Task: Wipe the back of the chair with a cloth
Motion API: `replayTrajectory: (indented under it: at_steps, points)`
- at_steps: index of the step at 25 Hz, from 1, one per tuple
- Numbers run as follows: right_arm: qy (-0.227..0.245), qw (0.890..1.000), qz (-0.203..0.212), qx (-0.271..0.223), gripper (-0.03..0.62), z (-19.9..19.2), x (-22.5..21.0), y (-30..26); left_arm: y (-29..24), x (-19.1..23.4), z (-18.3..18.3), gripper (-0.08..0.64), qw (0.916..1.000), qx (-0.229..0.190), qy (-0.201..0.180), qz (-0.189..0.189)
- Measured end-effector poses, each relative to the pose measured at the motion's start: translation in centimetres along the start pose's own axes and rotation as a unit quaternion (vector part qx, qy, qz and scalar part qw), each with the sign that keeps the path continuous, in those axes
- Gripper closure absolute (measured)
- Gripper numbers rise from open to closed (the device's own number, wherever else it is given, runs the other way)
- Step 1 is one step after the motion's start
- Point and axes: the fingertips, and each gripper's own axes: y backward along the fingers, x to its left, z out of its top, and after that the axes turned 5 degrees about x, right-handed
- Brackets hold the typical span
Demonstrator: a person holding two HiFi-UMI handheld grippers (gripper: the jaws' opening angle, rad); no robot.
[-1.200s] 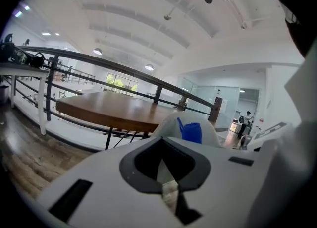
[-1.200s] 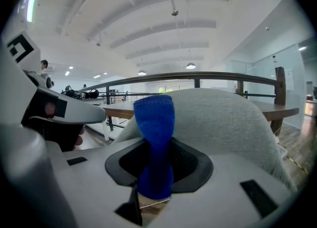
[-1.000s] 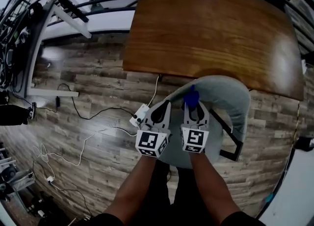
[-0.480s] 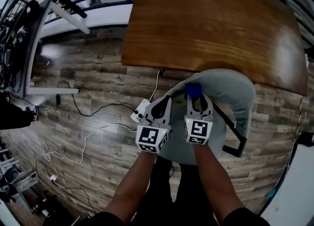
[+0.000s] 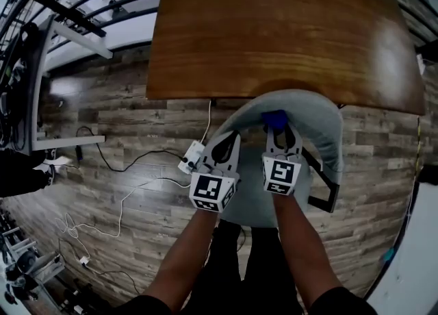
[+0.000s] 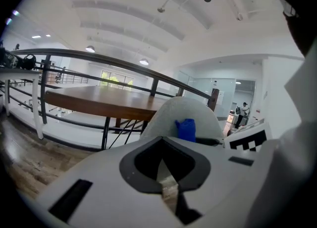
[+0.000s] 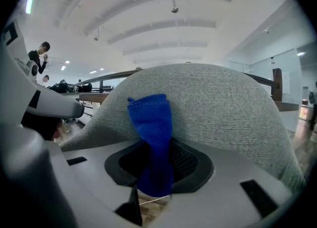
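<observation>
A grey upholstered chair (image 5: 321,118) stands tucked against the wooden table, its curved back (image 7: 218,108) filling the right gripper view. My right gripper (image 5: 278,129) is shut on a blue cloth (image 7: 153,133), whose free end (image 5: 275,119) presses against the chair back near its top. The cloth (image 6: 186,129) also shows in the left gripper view, against the chair back (image 6: 183,115). My left gripper (image 5: 226,148) hangs beside the chair's left edge, shut with nothing in it.
A brown wooden table (image 5: 274,29) lies just beyond the chair. A white power strip (image 5: 191,157) and loose cables (image 5: 116,163) lie on the wood-plank floor to the left. Black railings (image 6: 99,61) run behind the table. A person (image 7: 37,53) stands far off.
The right gripper has carried the blue cloth up and to the right along the chair back. The left gripper has stayed beside the chair's left edge.
</observation>
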Motion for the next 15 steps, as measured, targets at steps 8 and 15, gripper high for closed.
replayTrajectory:
  at_steps: [8,15]
  points:
    - [-0.043,0.998,-0.042,-0.005,0.476,-1.0,-5.7,1.2,-3.2,-3.9,0.0,0.561,0.9989,0.013,-0.02,-0.04]
    - [-0.049,0.996,-0.074,0.003,0.476,-2.0,-9.7,3.2,-5.2,-7.5,-0.3,0.561,0.9967,0.026,-0.03,-0.072]
